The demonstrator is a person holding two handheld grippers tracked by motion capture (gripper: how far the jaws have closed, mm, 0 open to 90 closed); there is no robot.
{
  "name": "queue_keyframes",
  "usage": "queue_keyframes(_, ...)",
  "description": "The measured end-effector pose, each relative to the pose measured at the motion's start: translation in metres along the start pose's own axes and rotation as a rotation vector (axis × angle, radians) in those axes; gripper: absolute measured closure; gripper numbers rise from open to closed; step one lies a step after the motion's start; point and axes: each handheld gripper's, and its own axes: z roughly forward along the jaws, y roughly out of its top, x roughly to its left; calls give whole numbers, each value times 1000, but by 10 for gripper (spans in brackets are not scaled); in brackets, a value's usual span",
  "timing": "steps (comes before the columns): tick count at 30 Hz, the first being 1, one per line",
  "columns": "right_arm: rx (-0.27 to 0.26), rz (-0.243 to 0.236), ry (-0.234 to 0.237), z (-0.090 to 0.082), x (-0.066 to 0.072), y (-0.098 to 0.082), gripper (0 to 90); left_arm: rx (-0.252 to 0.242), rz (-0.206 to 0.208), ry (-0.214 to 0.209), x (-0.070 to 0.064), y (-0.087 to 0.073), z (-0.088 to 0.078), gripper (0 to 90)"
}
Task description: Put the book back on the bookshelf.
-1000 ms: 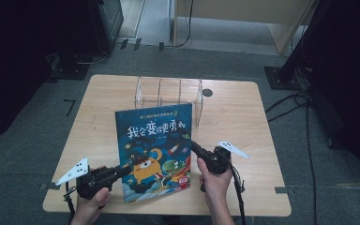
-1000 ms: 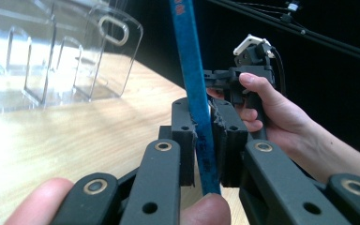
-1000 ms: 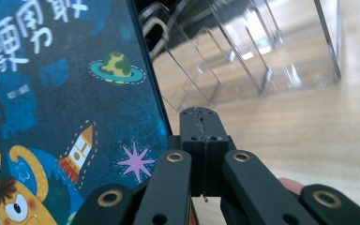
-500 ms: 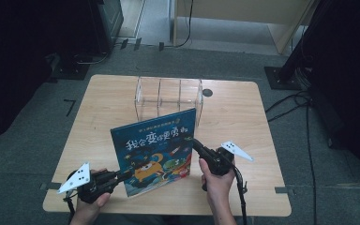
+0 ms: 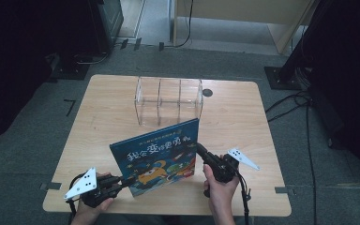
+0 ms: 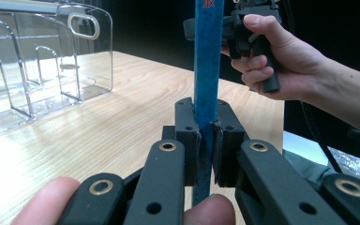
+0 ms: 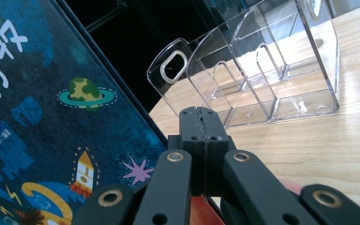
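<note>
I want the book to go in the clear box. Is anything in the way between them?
Nothing visible: the wooden table between the book and the clear file holder behind it looks bare.

The clear plastic rack [image 5: 168, 101] stands at the middle of the far part of the table [image 5: 262, 140] and blocks the way there. The raised book [image 5: 157, 157] stands just in front of it, with little room between them. Left and right of both, the wooden top is free.
</note>
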Motion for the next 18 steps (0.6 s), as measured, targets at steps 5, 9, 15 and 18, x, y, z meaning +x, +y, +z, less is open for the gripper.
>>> queue_keyframes(5,-2,13,11,-4,-1,-1,900,-1,8,3,-2,0,0,838)
queue_keyframes(9,0,18,22,-8,-2,-1,900,-7,0,10,-1,-1,0,831)
queue_keyframes(15,-5,28,31,-9,-4,-2,900,-4,3,-10,-3,-1,1,839)
queue_keyframes(18,-7,29,32,-10,-4,-3,900,1,37,-12,-6,0,1,844)
